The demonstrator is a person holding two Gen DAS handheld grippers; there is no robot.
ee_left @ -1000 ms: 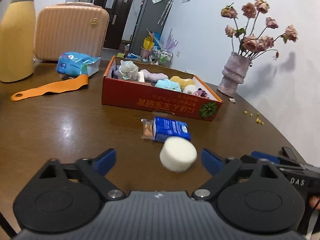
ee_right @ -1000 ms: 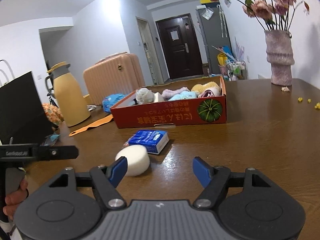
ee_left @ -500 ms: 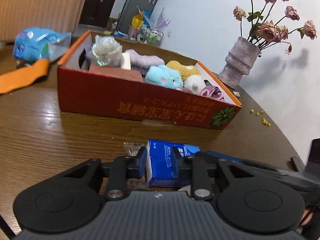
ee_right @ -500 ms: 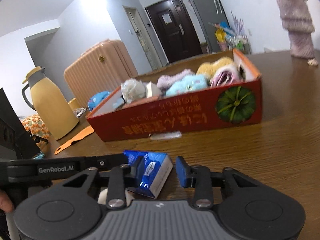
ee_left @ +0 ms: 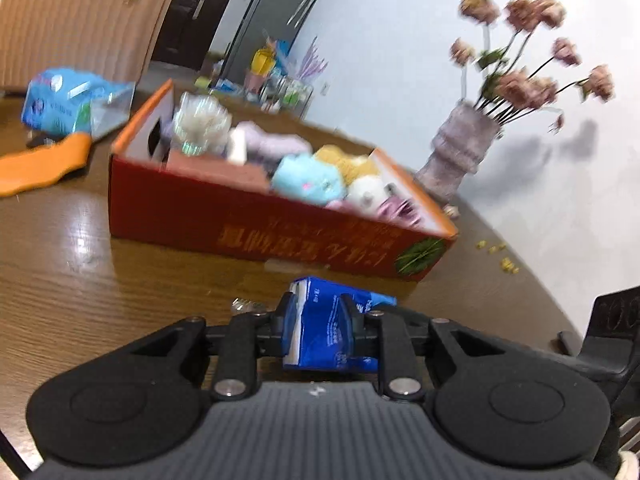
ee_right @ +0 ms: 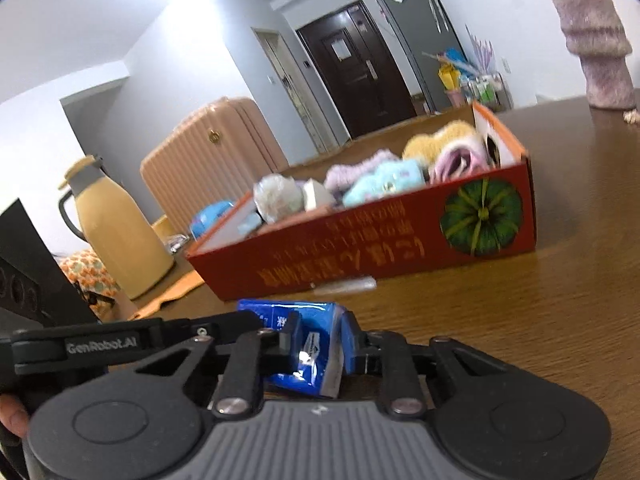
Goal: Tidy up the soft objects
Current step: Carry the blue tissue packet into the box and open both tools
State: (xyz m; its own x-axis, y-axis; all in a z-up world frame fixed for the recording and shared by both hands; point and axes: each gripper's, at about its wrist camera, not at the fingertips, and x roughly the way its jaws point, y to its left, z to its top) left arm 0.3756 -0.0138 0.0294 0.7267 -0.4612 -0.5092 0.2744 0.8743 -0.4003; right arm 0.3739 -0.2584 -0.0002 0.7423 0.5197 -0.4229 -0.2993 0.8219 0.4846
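Both grippers are shut on the same blue tissue pack, one from each side. My left gripper pinches it in the left wrist view. My right gripper pinches it in the right wrist view. The pack is just above the brown table, in front of the red cardboard box that holds several plush toys and soft items. The box also shows in the right wrist view. The white round sponge is hidden.
A vase of dried roses stands right of the box. A pink suitcase, a blue wipes packet and an orange strip lie to the left. A yellow jug stands far left. Yellow crumbs dot the table.
Both grippers moved forward past the white sponge and closed on the blue tissue pack, which is now lifted slightly toward the box. The sponge has dropped out of sight.
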